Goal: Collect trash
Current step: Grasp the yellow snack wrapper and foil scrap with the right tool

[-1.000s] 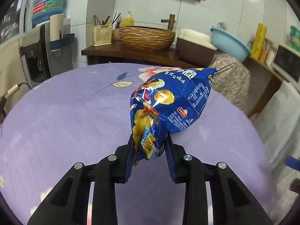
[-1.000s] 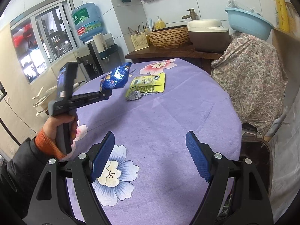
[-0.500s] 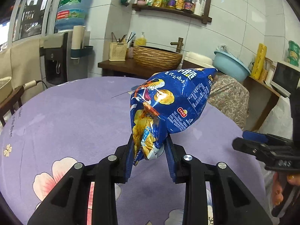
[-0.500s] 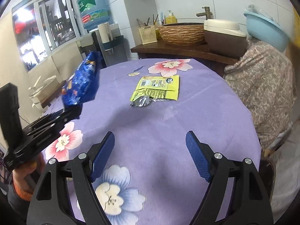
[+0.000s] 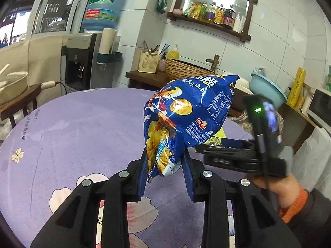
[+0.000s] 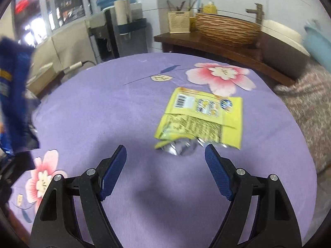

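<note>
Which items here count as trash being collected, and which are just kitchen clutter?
Job:
blue snack bag, clamped in left gripper
yellow wrapper on the table, ahead of open right gripper

Clutter:
woven basket
chopstick holder
water dispenser

We count two snack wrappers: one blue bag (image 5: 186, 119), one yellow packet (image 6: 200, 117), plus two grippers (image 5: 164, 165) (image 6: 165, 171)
</note>
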Demonstrator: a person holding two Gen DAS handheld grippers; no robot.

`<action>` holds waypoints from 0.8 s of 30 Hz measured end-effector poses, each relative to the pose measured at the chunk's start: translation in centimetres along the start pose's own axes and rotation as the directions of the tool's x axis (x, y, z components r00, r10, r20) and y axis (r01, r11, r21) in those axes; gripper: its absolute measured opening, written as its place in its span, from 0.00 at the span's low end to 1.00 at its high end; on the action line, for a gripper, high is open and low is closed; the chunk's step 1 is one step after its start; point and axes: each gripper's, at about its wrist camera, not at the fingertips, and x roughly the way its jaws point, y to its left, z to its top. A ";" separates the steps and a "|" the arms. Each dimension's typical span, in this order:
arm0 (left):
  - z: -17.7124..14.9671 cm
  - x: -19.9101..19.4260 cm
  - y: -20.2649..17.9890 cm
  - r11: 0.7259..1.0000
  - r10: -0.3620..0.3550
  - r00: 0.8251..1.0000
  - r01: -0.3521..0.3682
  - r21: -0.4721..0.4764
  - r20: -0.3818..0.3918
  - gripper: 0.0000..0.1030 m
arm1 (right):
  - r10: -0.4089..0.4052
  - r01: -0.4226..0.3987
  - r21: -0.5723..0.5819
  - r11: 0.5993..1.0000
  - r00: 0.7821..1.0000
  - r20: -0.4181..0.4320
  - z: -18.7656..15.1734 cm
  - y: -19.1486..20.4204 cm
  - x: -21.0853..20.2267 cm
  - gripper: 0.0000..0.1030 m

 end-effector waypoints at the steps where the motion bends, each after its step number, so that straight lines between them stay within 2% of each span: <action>1: 0.0 0.0 0.2 1.000 0.002 1.000 -0.002 -0.006 0.000 0.30 | -0.023 0.023 -0.006 1.000 1.000 -0.015 0.1 0.2 0.8 0.76; 2: 0.0 0.0 0.2 1.000 0.003 1.000 -0.003 -0.009 -0.001 0.30 | -0.042 0.042 -0.005 0.999 0.998 -0.047 0.3 0.3 2.1 0.75; 5: 0.0 0.0 0.2 1.000 -0.007 1.000 0.007 -0.016 -0.006 0.30 | -0.054 0.054 -0.006 0.999 0.994 -0.092 0.3 0.4 3.7 0.65; 7: 0.1 -0.1 0.2 1.000 -0.013 1.000 0.013 -0.016 -0.005 0.30 | -0.053 0.052 -0.006 0.999 0.995 -0.088 0.3 0.4 4.0 0.63; 8: 0.1 0.0 0.2 1.000 -0.014 1.000 0.014 -0.016 -0.005 0.30 | -0.050 0.050 -0.005 0.999 0.995 -0.085 0.4 0.4 4.0 0.59; 12: 0.0 0.1 0.5 1.000 -0.020 1.000 0.020 -0.018 -0.015 0.30 | -0.042 0.042 -0.007 0.999 0.996 -0.074 0.3 0.5 3.8 0.19; 15: -0.1 0.1 0.5 1.000 -0.022 1.000 0.022 -0.016 -0.021 0.30 | -0.050 0.049 -0.015 0.999 0.996 -0.071 0.1 0.9 3.5 0.15; 24: 0.0 0.3 0.7 0.999 -0.030 0.999 0.029 -0.021 -0.029 0.30 | -0.022 0.022 0.017 1.000 0.999 -0.023 -0.9 0.2 0.8 0.15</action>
